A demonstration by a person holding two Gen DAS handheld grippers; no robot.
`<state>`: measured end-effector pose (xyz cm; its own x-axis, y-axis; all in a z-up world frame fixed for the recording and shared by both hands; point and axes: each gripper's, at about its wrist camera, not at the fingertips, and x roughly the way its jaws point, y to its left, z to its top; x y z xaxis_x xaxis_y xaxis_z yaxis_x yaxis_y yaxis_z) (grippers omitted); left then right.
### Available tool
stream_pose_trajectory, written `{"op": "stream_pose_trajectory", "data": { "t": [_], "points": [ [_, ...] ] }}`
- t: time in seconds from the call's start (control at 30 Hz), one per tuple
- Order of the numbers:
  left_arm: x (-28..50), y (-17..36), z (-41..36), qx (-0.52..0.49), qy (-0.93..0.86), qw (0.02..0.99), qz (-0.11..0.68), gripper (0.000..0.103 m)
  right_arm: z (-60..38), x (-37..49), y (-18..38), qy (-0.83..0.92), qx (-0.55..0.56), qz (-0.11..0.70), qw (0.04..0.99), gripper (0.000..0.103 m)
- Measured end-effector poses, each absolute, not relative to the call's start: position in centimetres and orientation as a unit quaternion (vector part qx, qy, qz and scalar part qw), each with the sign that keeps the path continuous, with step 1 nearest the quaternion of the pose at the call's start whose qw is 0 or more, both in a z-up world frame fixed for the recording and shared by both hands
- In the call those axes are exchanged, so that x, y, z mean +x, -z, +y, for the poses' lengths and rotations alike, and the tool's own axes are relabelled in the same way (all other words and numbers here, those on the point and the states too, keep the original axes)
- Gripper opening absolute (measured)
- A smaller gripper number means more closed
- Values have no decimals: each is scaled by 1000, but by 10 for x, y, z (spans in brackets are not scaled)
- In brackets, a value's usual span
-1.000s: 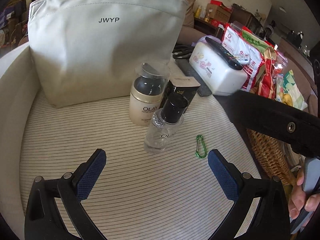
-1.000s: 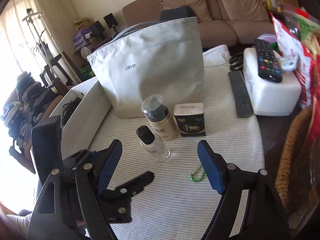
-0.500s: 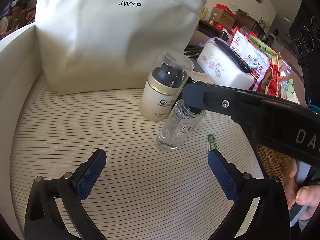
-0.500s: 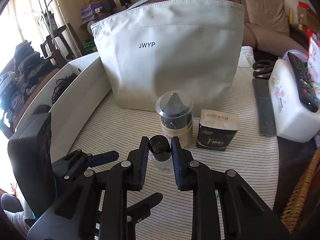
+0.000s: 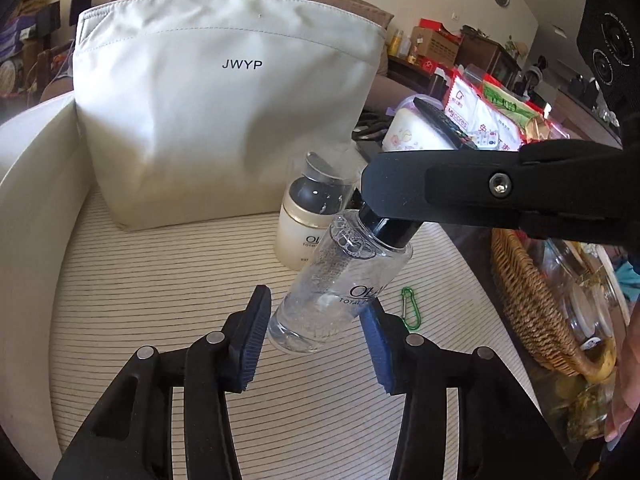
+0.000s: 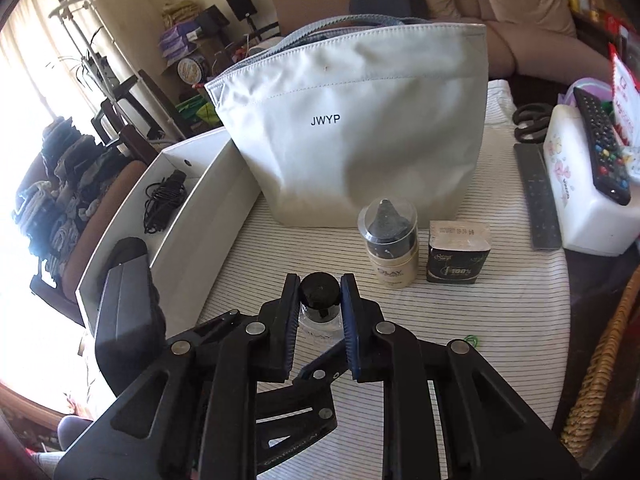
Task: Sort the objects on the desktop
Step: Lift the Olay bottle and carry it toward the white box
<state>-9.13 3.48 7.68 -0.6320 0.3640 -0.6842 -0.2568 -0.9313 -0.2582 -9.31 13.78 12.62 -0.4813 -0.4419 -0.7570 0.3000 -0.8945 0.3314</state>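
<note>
My right gripper [image 6: 320, 296] is shut on the black cap of a clear Olay bottle [image 5: 340, 280] and holds it tilted above the striped cloth. My left gripper [image 5: 316, 320] has closed around the bottle's lower body; its blue pads [image 5: 252, 332] sit at both sides, and contact is hard to judge. A cream Olay pump jar [image 6: 392, 244] and a small black box [image 6: 458, 256] stand in front of the beige JWYP bag [image 6: 360, 128]. A green carabiner [image 5: 409, 308] lies on the cloth to the right.
A white tray [image 6: 192, 216] with a black cable stands left of the bag. A white tissue box [image 6: 588, 200] with a remote, another remote [image 6: 538, 196], scissors and snack packets sit at the right. A wicker basket [image 5: 532, 300] is at the right edge.
The right gripper closed on the bottle's cap and lifted it, tilting it. The left gripper narrowed from wide open to around the bottle's base.
</note>
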Motion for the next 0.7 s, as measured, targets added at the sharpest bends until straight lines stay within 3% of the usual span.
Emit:
{"op": "stream_pose_trajectory", "data": {
  "t": [0.3, 0.7],
  "points": [
    [-68, -125, -6, -371, -908, 174, -89, 47, 102, -77, -175, 860, 446, -80, 235, 19],
    [-60, -188, -146, -385, -889, 165, -185, 47, -28, -89, -241, 853, 434, -65, 281, 19]
  ]
}}
